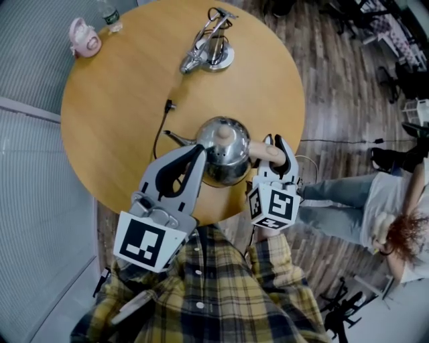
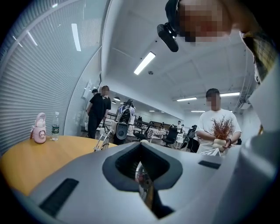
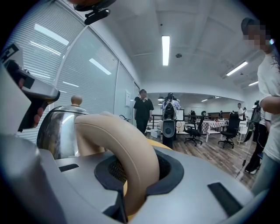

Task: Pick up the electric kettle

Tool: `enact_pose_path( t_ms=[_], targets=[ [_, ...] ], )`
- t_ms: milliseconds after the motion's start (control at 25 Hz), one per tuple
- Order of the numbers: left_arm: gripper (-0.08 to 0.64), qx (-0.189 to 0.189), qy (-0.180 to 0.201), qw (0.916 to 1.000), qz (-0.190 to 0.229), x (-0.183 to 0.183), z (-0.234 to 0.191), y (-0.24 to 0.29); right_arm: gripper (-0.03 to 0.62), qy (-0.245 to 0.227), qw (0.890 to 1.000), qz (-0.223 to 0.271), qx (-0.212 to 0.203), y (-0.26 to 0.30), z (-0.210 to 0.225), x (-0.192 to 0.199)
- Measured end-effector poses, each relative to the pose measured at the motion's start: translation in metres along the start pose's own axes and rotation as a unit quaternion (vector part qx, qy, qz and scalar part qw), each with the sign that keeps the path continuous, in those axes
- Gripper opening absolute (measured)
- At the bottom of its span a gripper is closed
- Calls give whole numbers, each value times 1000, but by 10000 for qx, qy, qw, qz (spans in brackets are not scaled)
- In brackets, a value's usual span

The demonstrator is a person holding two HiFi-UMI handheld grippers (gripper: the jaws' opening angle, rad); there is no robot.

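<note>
The steel electric kettle (image 1: pixel 224 151) with a tan knob and a tan handle (image 1: pixel 263 153) is over the near part of the round wooden table (image 1: pixel 120 87). My right gripper (image 1: pixel 278 153) is shut on the handle. In the right gripper view the handle (image 3: pixel 127 148) arches up between the jaws, with the kettle body (image 3: pixel 57 131) to its left. My left gripper (image 1: pixel 198 154) has its jaws together, tips against the kettle's left side beside the spout (image 1: pixel 175 138). In the left gripper view only a sliver of shiny metal shows in the slot of that gripper (image 2: pixel 142 177).
A black cord (image 1: pixel 161 127) lies on the table behind the kettle. A metal stand on a round base (image 1: pixel 209 48) sits farther back. A pink bottle (image 1: pixel 84 37) and a water bottle (image 1: pixel 107 12) stand at the far left rim. A person (image 1: pixel 375 208) sits on the floor at right.
</note>
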State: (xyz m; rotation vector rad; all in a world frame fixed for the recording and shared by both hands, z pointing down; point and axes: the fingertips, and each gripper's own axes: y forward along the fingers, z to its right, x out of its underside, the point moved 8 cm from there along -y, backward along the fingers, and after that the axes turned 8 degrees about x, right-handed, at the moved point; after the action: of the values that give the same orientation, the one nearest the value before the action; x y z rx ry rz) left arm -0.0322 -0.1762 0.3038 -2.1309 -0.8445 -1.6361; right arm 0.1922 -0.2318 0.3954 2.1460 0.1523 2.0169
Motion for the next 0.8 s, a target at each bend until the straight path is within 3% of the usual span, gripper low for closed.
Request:
enact_pose_path(
  t_ms=[320, 800],
  targets=[
    [3, 62, 147, 9992, 361, -29, 16, 3, 83, -83, 9999, 88, -53, -24, 22, -38],
    [3, 199, 414, 9981, 421, -48, 54, -3, 83, -350, 9993, 27, -115, -84, 60, -61]
  ],
)
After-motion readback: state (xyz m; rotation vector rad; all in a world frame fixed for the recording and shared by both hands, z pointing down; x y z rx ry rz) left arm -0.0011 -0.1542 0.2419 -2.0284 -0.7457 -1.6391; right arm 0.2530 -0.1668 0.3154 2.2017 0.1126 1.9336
